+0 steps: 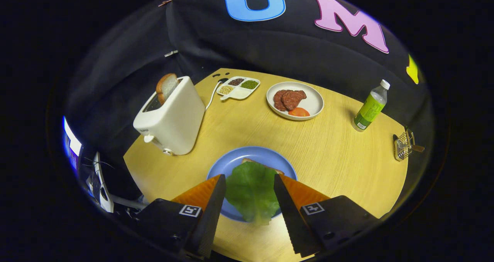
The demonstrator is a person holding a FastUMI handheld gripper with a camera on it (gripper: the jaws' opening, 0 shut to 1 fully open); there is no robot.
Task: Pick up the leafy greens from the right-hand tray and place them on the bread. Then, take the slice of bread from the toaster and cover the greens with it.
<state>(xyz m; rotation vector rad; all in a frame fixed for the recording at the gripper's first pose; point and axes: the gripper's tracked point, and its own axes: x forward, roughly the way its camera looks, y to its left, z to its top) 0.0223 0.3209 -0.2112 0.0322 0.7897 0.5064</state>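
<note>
A green lettuce leaf [251,190] lies on a slice of bread [247,161] on the blue plate [235,158]; just the bread's far crust peeks out past the leaf. The leaf's near tip hangs over the plate's front rim. My gripper [249,176] is open, its orange-backed fingers [214,200] standing either side of the leaf and above it. Beyond and to the left stands a white toaster [175,121] with a second bread slice [166,86] sticking up from its slot.
On the round yellow table [332,154], a white plate [314,102] with meat slices and tomato sits beyond the blue plate. A divided white dish of beans [238,87] lies behind the toaster. A green-labelled bottle [369,107] and a small wire rack [403,144] stand at the right.
</note>
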